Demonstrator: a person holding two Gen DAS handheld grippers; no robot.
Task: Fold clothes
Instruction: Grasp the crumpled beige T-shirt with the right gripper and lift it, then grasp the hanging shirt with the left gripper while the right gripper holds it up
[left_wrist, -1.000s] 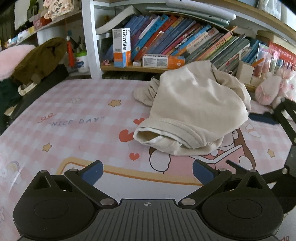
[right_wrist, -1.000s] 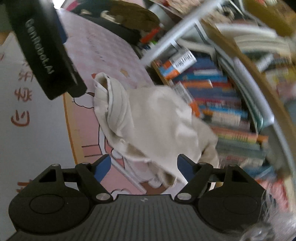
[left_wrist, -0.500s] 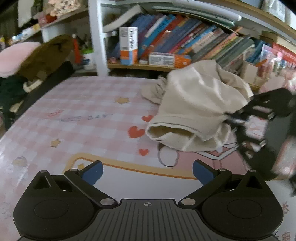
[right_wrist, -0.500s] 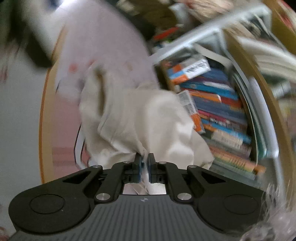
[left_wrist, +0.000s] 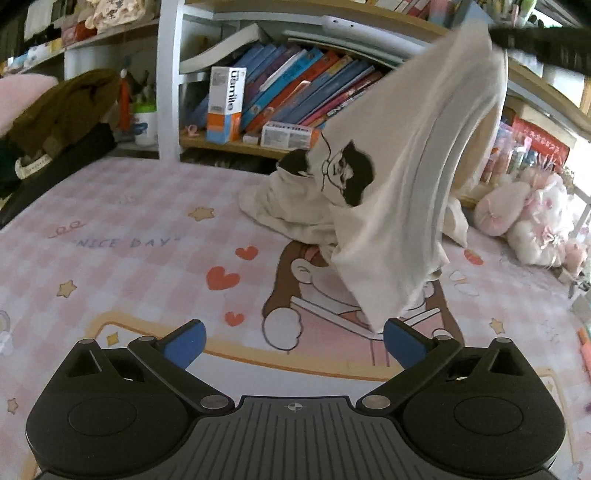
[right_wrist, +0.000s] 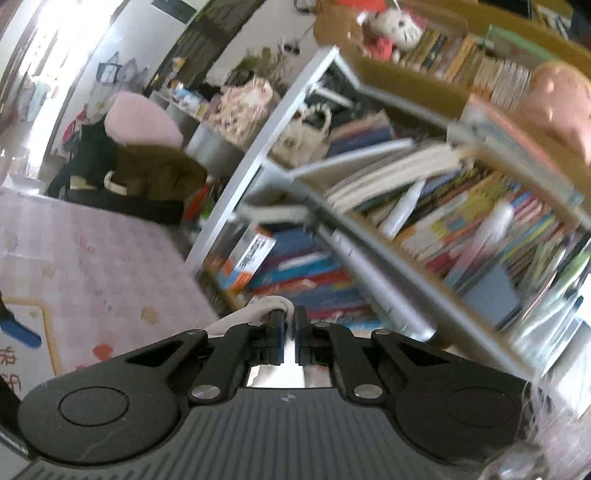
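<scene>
Right jaws pinch the cream shirt (left_wrist: 417, 192) aloft over the bed; left jaws gape empty.

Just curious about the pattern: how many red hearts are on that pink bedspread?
3: a small heart, a bigger heart below it, and the smallest heart lowest. The shirt may hide more.

Pink checked cartoon-printed mat (left_wrist: 122, 221) spread ahead of the open left fingers. Cream garment (left_wrist: 295, 210) heaped on it beyond the right fingertip; plush toys (left_wrist: 532, 221) further right.
</scene>
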